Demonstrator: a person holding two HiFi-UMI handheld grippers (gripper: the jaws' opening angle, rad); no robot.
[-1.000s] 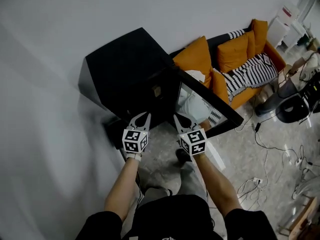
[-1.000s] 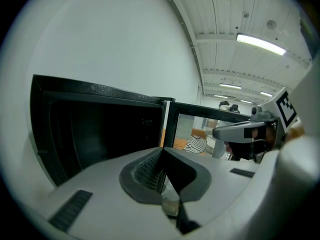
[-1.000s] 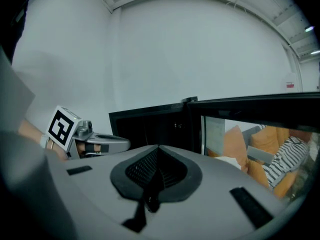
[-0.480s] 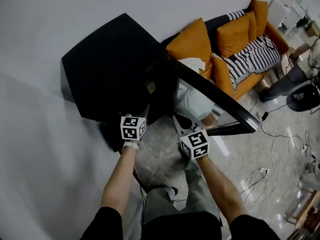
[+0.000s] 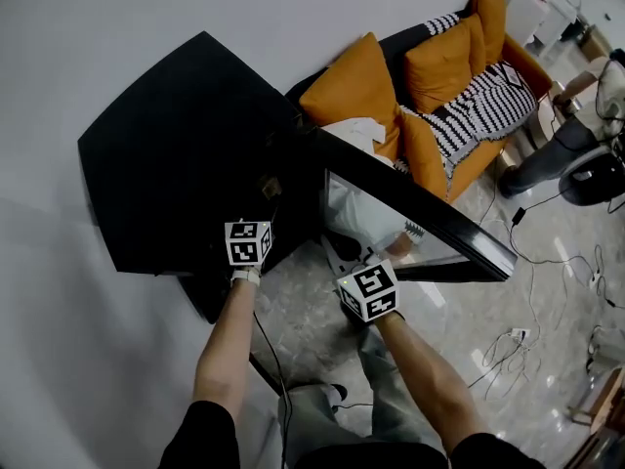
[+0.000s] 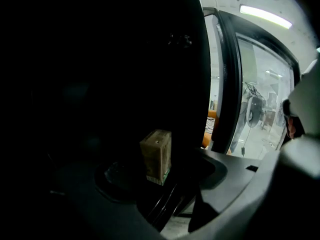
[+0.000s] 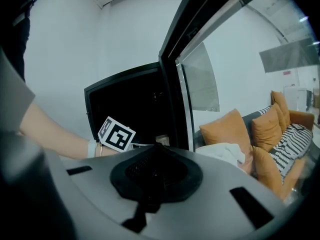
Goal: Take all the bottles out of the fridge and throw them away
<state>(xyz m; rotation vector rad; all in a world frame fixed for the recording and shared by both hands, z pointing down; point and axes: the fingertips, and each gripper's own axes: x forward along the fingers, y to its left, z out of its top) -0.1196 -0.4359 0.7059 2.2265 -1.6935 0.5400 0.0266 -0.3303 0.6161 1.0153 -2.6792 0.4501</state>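
Note:
The black fridge (image 5: pixel 186 154) stands against the white wall with its glass door (image 5: pixel 410 208) swung open to the right. My left gripper (image 5: pixel 261 219) reaches into the dark opening. Its jaws have just been opening and stand wide apart (image 6: pixel 162 178). A small brown carton-like box (image 6: pixel 156 156) sits ahead between them, untouched. The rest of the interior is too dark to make out a bottle. My right gripper (image 5: pixel 337 258) hovers lower by the door's inner side, its jaws shut (image 7: pixel 157 156) on nothing.
An orange sofa (image 5: pixel 430 76) with striped cushions and a white cloth (image 5: pixel 354 133) stands behind the door. Cables (image 5: pixel 513 345) trail over the grey floor on the right, near a dark chair base (image 5: pixel 596 179). My legs are under the grippers.
Both grippers have sunk and moved toward the fridge. The left one has gone into the dark opening, so its jaws no longer show in the head view. The right stays shut.

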